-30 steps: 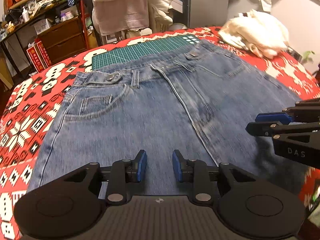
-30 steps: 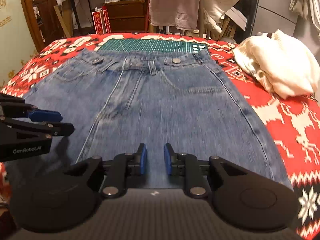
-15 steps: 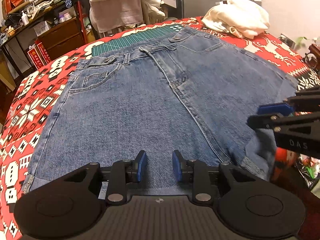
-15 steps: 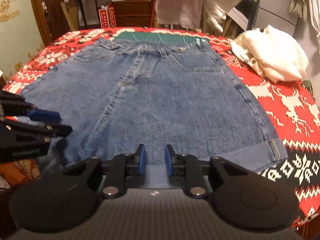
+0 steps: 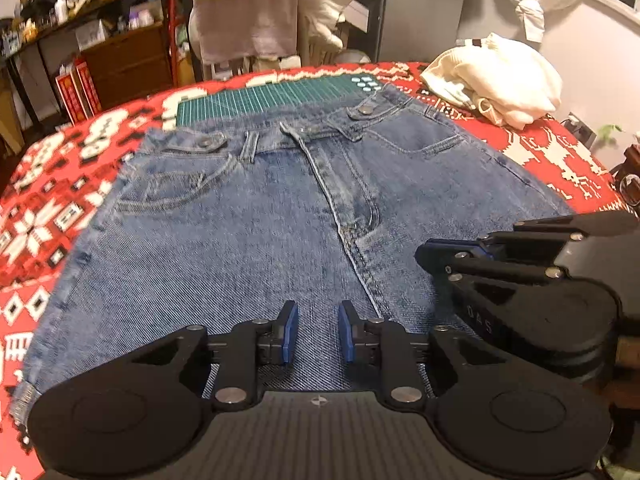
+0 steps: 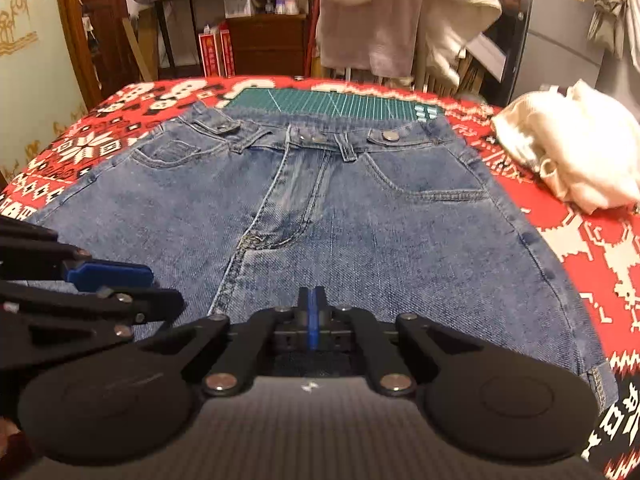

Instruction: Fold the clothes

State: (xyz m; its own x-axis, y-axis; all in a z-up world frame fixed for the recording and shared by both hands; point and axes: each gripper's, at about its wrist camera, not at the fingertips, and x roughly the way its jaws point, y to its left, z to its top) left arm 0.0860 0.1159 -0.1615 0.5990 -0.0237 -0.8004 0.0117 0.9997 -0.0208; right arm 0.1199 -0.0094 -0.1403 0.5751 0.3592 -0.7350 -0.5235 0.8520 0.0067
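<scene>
Where the left camera looks, blue jeans [image 5: 248,232] lie flat on a counter with a red patterned cloth [image 5: 36,216]. Beyond the waist of the jeans a green mat [image 5: 272,96] peeks out. Past the jeans on the right, a white cloth pile [image 5: 496,80] sits on the red cloth. The left gripper [image 5: 316,334] is low over the near end of the jeans. Its blue fingers [image 5: 289,334] are apart, with only denim showing in the gap. The right gripper shows from the side, just right of the left one, over the jeans.

From the right camera, the jeans [image 6: 420,248] fill the middle, with the waist at the far end by the green mat [image 6: 340,102]. The white pile [image 6: 572,152] lies right of the jeans. The right gripper [image 6: 313,320] has its fingers [image 6: 307,320] pressed together at the near end of the jeans. I cannot tell if any denim is pinched between them. The left gripper [image 6: 112,276] sits just left of it.
</scene>
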